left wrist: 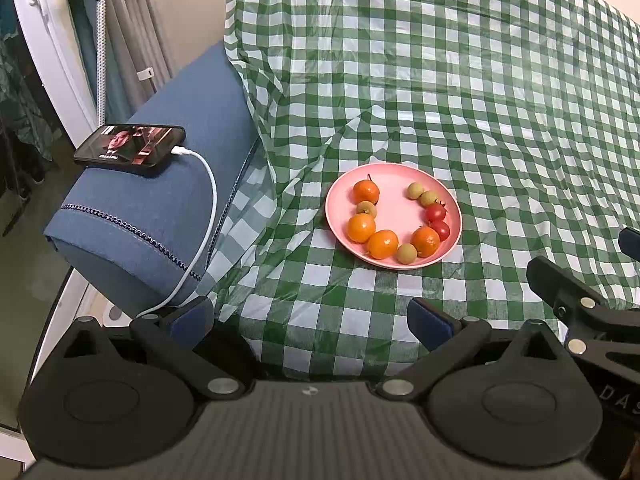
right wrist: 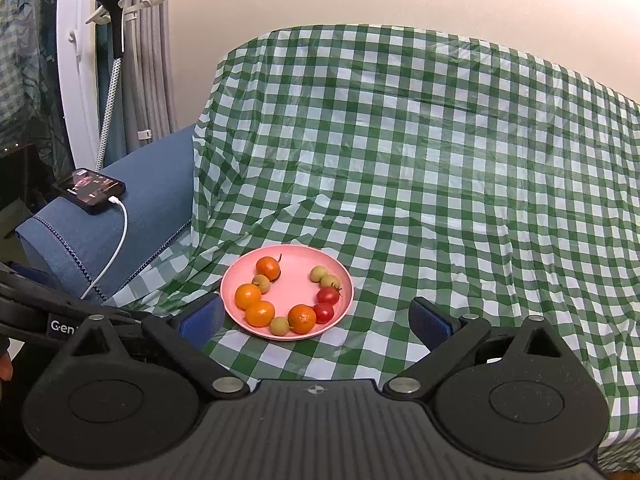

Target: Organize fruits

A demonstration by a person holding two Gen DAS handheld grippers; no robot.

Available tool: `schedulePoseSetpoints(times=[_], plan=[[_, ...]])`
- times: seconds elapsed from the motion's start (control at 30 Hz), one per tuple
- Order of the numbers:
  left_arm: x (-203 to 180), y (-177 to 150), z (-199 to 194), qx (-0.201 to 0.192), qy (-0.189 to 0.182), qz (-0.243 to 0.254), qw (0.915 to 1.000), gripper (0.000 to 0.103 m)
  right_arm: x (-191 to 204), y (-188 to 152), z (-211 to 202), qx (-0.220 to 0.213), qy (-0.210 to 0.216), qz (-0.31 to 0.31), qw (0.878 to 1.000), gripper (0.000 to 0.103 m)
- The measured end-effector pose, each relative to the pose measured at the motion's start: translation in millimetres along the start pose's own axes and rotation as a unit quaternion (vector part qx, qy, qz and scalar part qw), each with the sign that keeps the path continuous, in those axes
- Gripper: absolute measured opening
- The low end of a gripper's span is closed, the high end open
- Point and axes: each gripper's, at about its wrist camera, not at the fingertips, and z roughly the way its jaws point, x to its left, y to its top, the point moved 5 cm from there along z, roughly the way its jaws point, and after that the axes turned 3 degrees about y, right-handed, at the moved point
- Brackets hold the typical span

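Note:
A pink plate [left wrist: 394, 178] lies on the green checked cloth; it also shows in the right wrist view [right wrist: 294, 258]. On it several fruits form a ring: orange tangerines [left wrist: 383, 244] [right wrist: 260, 313], small yellow-green fruits [left wrist: 407, 253] [right wrist: 279, 326] and two red tomatoes [left wrist: 435, 213] [right wrist: 328, 295]. My left gripper [left wrist: 310, 318] is open and empty, short of the plate's near edge. My right gripper [right wrist: 316, 318] is open and empty, its left finger [right wrist: 200, 318] close beside the plate's near left rim.
A blue sofa arm [left wrist: 160, 208] stands at the left with a phone [left wrist: 130, 145] on it and a white charging cable [left wrist: 204, 216]. The checked cloth [left wrist: 480, 100] covers the seat and back. A white door frame and curtains are at the far left.

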Motion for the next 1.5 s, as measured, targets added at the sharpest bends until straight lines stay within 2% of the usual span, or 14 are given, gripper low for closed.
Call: schedulePoseSetpoints(times=[0.5,0.67,1.5], plan=[[-2.0,2.6,1.8,-0.004,0.002,0.011,0.9999,0.103,-8.0,-1.9,2.9,0.002,0.000,0.003,1.000,0.099],[-1.1,3.3,1.0,-0.012,0.021,0.017,0.9996,0.103,-8.1,-1.9,2.8,0.002,0.000,0.003,1.000,0.099],[-4.3,3.4,1.2,-0.012,0.017,0.023,0.9995,0.103,-12.0,-2.0,2.7,0.002,0.002,0.002,1.000,0.102]])
